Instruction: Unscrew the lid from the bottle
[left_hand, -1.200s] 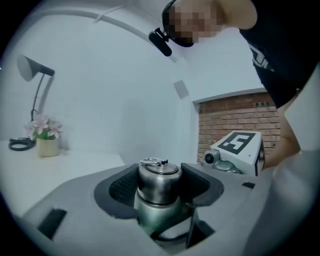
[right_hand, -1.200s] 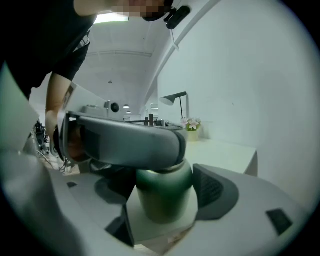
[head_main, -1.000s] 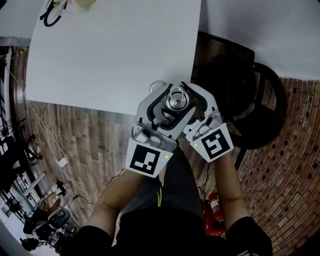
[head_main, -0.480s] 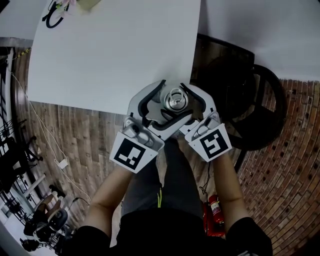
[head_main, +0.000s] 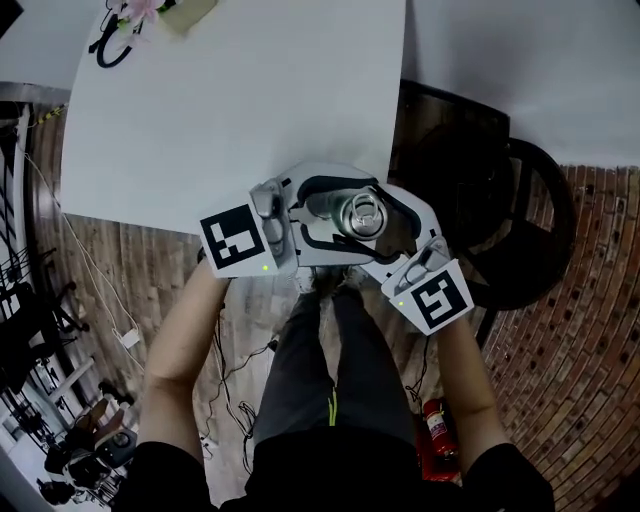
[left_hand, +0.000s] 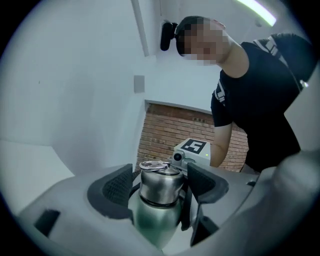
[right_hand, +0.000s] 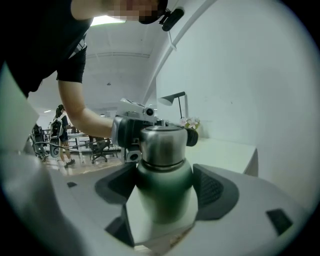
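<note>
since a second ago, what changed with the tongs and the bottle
The left tongs opened off the lid and swung from the person's side round to the bottle's left in the head view. They now straddle the lid without touching it. The right tongs kept their grip on the bottle body, and the lid is still on.

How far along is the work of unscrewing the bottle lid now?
Done: the right gripper clamps the bottle by its body. In hand: the left gripper stands open around the lid, its pads not pressing it, probably a regrip between turns. Left: the lid still sits on the neck, and whether it is loosened cannot be told. It must be gripped, turned and lifted off.
</note>
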